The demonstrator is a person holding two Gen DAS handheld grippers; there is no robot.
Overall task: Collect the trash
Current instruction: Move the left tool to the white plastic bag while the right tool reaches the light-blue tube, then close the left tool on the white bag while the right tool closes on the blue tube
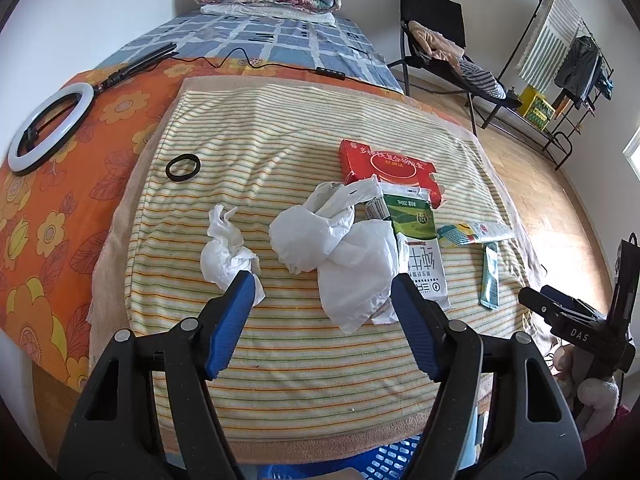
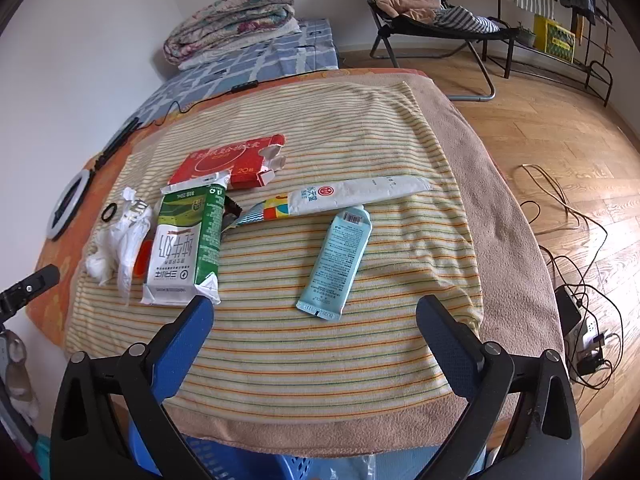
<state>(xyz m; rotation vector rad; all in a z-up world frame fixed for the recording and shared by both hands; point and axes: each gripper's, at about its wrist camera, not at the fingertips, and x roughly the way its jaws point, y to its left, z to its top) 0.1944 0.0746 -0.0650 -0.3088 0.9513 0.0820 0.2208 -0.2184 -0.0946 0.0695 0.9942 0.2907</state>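
Both tongs, left gripper (image 1: 323, 286) and right gripper (image 2: 315, 314), hover released over bedside litter; the limp plastic bag (image 1: 340, 248) could slip a shallow pinch.

Striped towel (image 2: 360, 128) carries milk carton (image 2: 186, 240), tube (image 2: 338, 260).

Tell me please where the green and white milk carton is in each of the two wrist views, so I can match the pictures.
Left wrist view: the milk carton lies right of centre, just beyond the right fingertip of the left gripper.
Right wrist view: the milk carton lies left of centre, just beyond the left fingertip of the right gripper.
Shared landmark: the red box, directly behind the carton.
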